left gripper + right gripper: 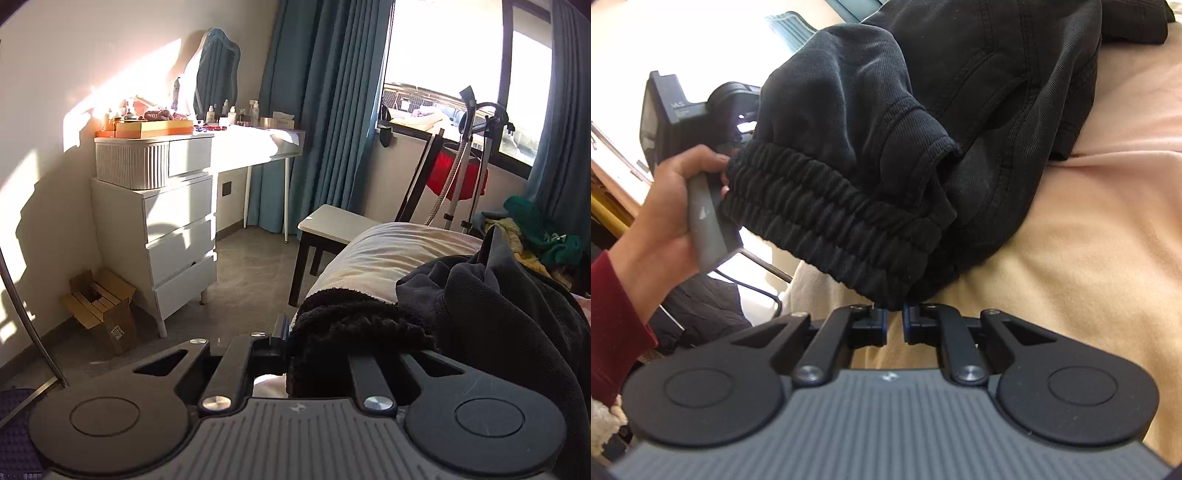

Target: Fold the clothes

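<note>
Dark grey trousers (923, 122) with a black elastic waistband (827, 225) lie bunched on the cream bedspread (1071, 236). My right gripper (894, 325) is shut on the waistband's lower corner, jaws nearly together. My left gripper (317, 350) is shut on the waistband's other end (351, 332); the cloth hides its right finger. In the right wrist view the left gripper's body (687, 110) and the hand holding it sit at the waistband's left end. The waistband stretches between the two grippers.
A white stool (332, 225) stands beside the bed. A white drawer chest (173, 236) and dressing table stand by the wall. A cardboard box (103, 310) sits on the floor. A clothes pile (535, 236) and a garment steamer (472, 155) are near the window.
</note>
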Available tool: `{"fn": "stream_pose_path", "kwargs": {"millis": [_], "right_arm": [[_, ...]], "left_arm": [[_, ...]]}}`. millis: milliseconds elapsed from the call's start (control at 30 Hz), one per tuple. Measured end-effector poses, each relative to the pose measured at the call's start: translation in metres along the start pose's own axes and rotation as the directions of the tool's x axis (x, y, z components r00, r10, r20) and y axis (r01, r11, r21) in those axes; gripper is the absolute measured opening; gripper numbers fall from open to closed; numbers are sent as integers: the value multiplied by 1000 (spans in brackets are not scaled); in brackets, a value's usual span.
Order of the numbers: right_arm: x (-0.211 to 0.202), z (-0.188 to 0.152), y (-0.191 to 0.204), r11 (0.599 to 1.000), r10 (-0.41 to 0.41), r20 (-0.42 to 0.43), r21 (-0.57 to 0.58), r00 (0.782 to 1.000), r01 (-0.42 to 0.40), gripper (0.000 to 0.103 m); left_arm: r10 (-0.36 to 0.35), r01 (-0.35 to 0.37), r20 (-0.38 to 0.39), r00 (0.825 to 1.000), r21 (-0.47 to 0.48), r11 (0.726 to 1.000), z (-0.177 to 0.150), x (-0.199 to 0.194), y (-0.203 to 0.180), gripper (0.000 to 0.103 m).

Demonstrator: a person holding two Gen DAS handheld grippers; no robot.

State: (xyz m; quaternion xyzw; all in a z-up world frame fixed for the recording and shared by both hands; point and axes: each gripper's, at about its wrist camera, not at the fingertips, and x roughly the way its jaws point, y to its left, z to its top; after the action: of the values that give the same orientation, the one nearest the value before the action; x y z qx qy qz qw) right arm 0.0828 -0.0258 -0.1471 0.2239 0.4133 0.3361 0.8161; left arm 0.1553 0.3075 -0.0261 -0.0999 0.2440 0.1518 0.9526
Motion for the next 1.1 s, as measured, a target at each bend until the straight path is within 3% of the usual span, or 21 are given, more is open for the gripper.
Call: {"fn": "stream_pose_path", "kwargs": {"millis": [67, 167, 267, 300, 333, 367, 400, 433, 467, 633, 800, 967, 1033, 1100], "right_arm": [[-4, 1, 3, 999, 2, 0, -33, 1000, -2, 13], [-13, 1, 10, 996, -10, 4, -83, 1000, 10, 14], [-20, -2, 17, 993, -29, 10, -118, 1000, 30, 24], [-21, -2, 15, 992, -34, 12, -122, 999, 35, 34], [-24, -3, 17, 991, -37, 15, -125, 999, 39, 54], [-28, -4, 18, 992, -46, 20, -120, 999, 48, 66], [-32, -3, 18, 992, -44, 28, -115, 999, 47, 83], [-36, -2, 18, 993, -43, 36, -111, 998, 47, 86], [-39, -3, 19, 993, -37, 35, -114, 999, 41, 85], [-69, -1, 25, 988, -47, 63, -143, 997, 56, 85], [-110, -2, 18, 978, -69, 129, -186, 989, 92, 85], [-159, 27, 2, 966, -138, 257, -177, 956, 187, 85], [-176, 37, -7, 956, -174, 300, -176, 938, 233, 85], [-196, 46, -16, 941, -209, 334, -188, 919, 283, 85]], "left_arm": [[-14, 14, 26, 1000, -1, 1000, -3, -5, 4, 18], [-8, 7, 33, 999, 36, 999, -5, -11, -5, 35], [1, -2, 17, 1000, 81, 997, -13, -23, -11, 49], [12, -14, 14, 1000, 97, 995, -16, -28, -12, 55], [44, -46, 13, 999, 125, 991, -21, -37, -16, 57], [72, -74, 19, 997, 146, 986, -25, -46, -18, 64], [83, -87, 28, 996, 149, 985, -28, -57, -17, 75], [92, -96, 38, 995, 148, 984, -30, -67, -16, 83], [99, -104, 47, 994, 134, 985, -32, -77, -15, 89], [41, -43, 44, 998, 42, 998, -36, -130, -9, 89], [-44, 41, 106, 993, 32, 999, -39, -195, -46, 89], [-138, 133, 153, 979, 46, 990, -51, -248, -110, 89], [-193, 183, 166, 967, 72, 980, -61, -257, -135, 89], [-200, 188, 178, 964, 82, 979, -72, -259, -155, 89]]}}
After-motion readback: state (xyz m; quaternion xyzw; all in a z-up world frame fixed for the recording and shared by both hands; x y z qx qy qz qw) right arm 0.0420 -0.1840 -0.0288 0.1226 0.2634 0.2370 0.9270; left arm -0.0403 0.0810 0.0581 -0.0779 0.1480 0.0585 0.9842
